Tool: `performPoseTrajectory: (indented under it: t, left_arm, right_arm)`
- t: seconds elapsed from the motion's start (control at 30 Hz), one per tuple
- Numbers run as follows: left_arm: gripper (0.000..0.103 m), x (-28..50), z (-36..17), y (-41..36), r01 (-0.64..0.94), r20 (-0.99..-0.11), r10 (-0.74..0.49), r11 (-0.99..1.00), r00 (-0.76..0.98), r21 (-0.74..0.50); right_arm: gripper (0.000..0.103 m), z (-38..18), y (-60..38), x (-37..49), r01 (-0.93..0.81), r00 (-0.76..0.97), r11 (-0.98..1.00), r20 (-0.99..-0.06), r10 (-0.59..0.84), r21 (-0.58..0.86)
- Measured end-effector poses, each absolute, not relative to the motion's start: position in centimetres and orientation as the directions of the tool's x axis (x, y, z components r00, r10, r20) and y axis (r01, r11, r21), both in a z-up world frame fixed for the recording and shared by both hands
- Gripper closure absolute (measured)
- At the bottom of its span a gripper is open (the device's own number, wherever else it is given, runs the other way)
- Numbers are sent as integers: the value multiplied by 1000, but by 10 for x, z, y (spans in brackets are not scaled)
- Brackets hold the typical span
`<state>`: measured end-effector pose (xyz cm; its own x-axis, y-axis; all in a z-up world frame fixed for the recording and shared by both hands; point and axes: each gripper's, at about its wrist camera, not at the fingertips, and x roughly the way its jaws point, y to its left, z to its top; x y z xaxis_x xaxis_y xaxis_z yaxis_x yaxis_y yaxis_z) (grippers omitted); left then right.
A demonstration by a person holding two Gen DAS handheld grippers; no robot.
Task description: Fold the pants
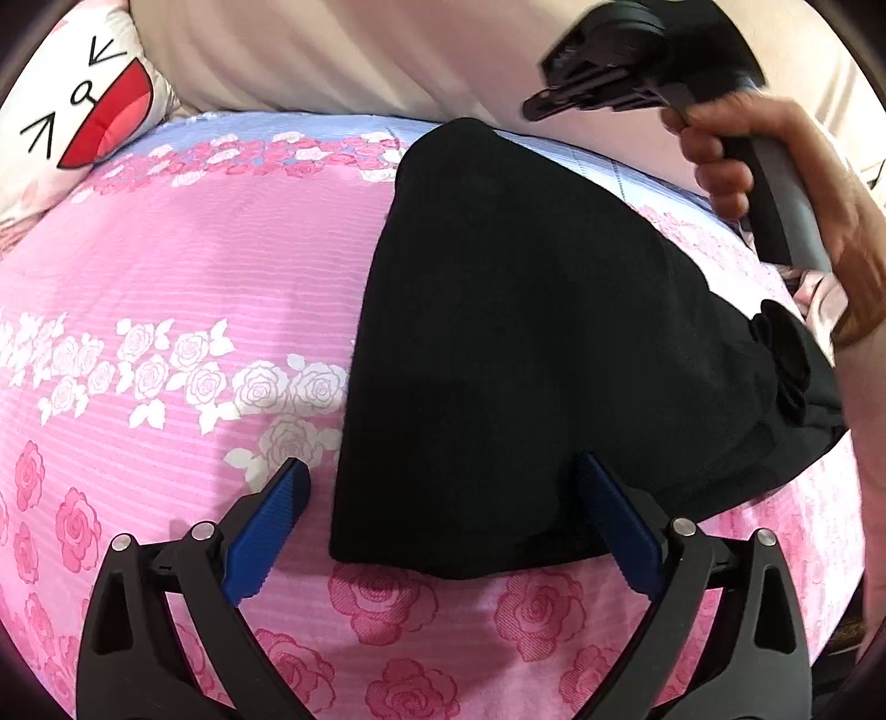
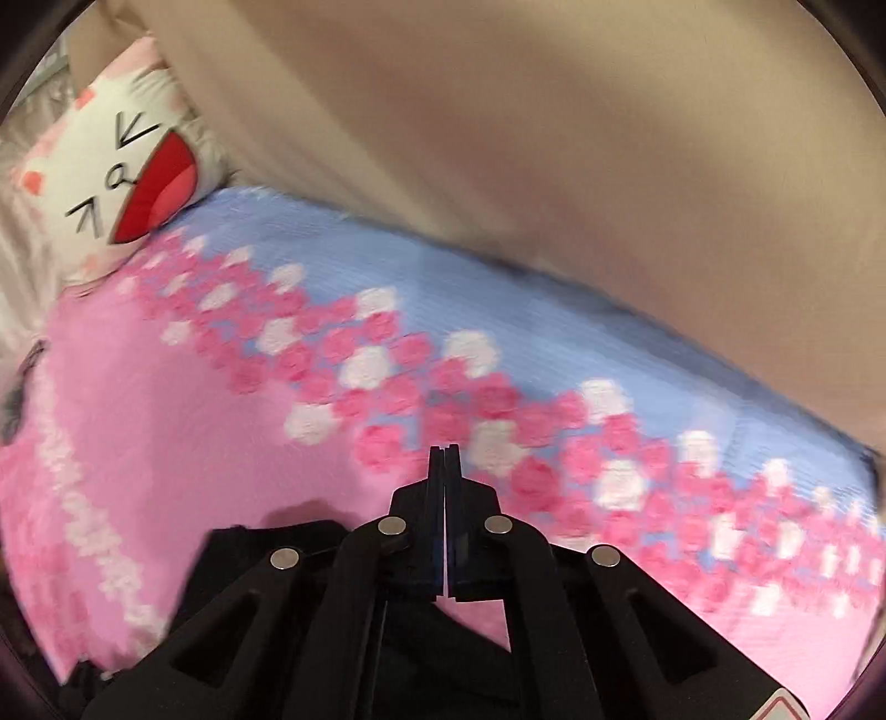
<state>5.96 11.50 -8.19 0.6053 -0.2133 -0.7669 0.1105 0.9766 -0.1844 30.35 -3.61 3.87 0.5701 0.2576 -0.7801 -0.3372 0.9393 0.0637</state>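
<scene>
Black pants (image 1: 498, 343) lie folded on the pink rose-print bedsheet (image 1: 166, 266). A black bow (image 1: 786, 354) shows on their right side. My left gripper (image 1: 443, 493) is open, just above the pants' near edge; its left finger is over the sheet, its right finger over the cloth. My right gripper (image 1: 559, 94) shows at the upper right of the left wrist view, held in a hand above the pants' far end. In the blurred right wrist view its fingers (image 2: 444, 471) are shut and empty above the sheet, with part of the pants (image 2: 432, 659) below them.
A white cartoon-face pillow (image 1: 83, 122) lies at the far left of the bed; it also shows in the right wrist view (image 2: 122, 183). A beige wall or headboard (image 1: 343, 50) runs along the far edge. A blue band (image 2: 443, 288) borders the sheet there.
</scene>
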Motion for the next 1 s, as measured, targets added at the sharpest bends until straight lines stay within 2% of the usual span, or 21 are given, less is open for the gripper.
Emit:
performPoseTrajectory:
  t: [0.03,0.07,0.1,0.13,0.17,0.3,0.33,0.37,0.47,0.5,0.6,0.63,0.7,0.73,0.77,0.93,1.0]
  left_arm:
    - [8,60,-81,118,110,-767,-227,973,600,-202]
    - [8,60,-80,121,111,-767,-243,969,594,-221]
    - [8,60,-80,125,109,-766,-257,965,589,-240]
    - [8,61,-79,129,99,-765,-268,960,586,-261]
    - [8,61,-77,133,92,-765,-268,960,586,-266]
    - [8,59,-61,132,103,-744,-253,965,619,-243]
    - [8,58,-56,130,105,-738,-240,969,631,-225]
    - [8,58,-52,128,106,-735,-230,972,638,-212]
    - [8,60,-46,125,96,-734,-195,980,651,-175]
    - [8,60,-44,124,93,-730,-184,982,658,-165]
    - [8,65,-44,117,83,-731,-133,991,669,-105]
    - [8,67,-45,116,71,-739,-105,995,666,-77]
    - [8,66,-46,117,68,-735,-93,996,671,-64]
    - [8,65,-46,118,69,-734,-96,995,672,-67]
    - [8,63,-46,121,69,-734,-98,995,672,-70]
    - [8,65,-47,123,51,-736,-100,995,669,-89]
    - [8,67,-46,118,49,-736,-105,994,669,-97]
  right_arm:
    - [94,39,-37,292,-355,560,930,-776,290,92]
    - [87,38,-38,283,-388,534,913,-777,333,125]
    - [76,33,-35,277,-415,508,898,-782,362,146]
    - [43,26,-32,273,-439,481,884,-790,380,158]
    - [27,18,-27,269,-458,471,877,-797,379,146]
    - [28,-15,-2,270,-478,427,870,-834,350,120]
    - [43,-22,2,272,-484,420,865,-831,363,133]
    - [91,-27,4,275,-479,397,862,-836,379,164]
    - [101,-3,3,267,-446,491,888,-800,344,108]
    - [103,11,0,266,-423,570,906,-769,290,28]
    - [103,10,-28,275,-296,580,955,-798,165,-17]
    - [94,12,-43,268,-263,598,965,-787,154,-11]
    - [63,14,-82,238,-179,640,984,-760,110,-9]
    - [30,12,-100,223,-144,650,990,-754,95,0]
    - [19,8,-119,207,-113,658,993,-748,87,16]
    - [19,-50,-160,157,-45,528,985,-833,166,167]
    - [19,-59,-155,149,-43,547,979,-815,191,200]
